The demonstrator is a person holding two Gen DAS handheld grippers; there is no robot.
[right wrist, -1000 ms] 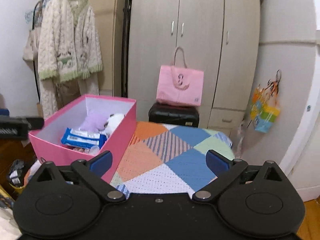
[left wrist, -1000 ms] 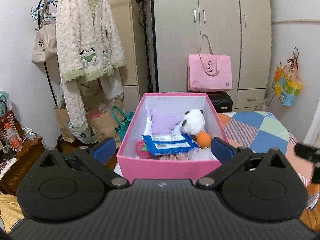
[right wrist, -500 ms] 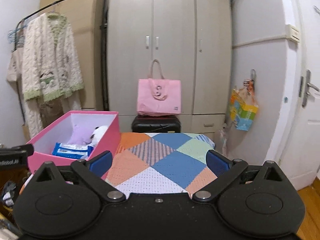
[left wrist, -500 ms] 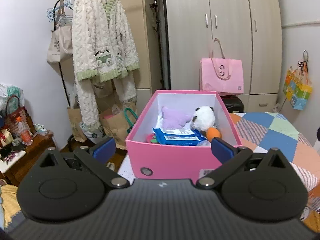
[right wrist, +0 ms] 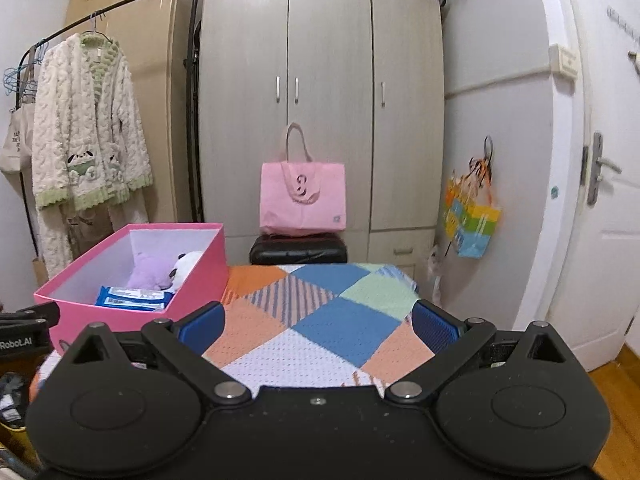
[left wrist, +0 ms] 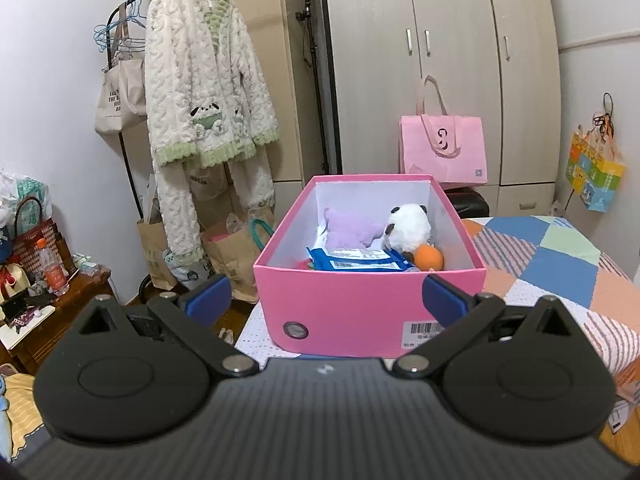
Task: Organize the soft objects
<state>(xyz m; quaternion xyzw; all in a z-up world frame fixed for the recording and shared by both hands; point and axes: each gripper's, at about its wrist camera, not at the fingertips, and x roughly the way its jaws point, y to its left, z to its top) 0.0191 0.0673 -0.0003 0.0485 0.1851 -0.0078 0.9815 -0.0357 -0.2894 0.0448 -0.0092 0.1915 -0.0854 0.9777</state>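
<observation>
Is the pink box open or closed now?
Open: the pink box has no lid on, and the panda plush inside is visible.

Box [left wrist: 360, 304]: stands on the bed [left wrist: 560, 264], at its left edge, just ahead of the left claw [left wrist: 324, 300].
In the box: plush star [left wrist: 352, 232] at the rear left; panda toy [left wrist: 408, 226] to its right; ball [left wrist: 428, 257] in front of the panda; wipes packet [left wrist: 356, 260] in front of the star, left of the ball.
Right claw [right wrist: 316, 324]: over the bed, right of the box, apart from it.
Tote bag [right wrist: 302, 196]: on a case [right wrist: 298, 250] behind the bed, in front of the wardrobe [right wrist: 320, 100].
Robe [left wrist: 200, 92]: hangs on a rack [left wrist: 120, 24], left of the wardrobe.
Paper bags [left wrist: 232, 252]: on the floor below the robe, left of the box.
Side table [left wrist: 44, 304]: far left.
Door [right wrist: 600, 200]: far right.
</observation>
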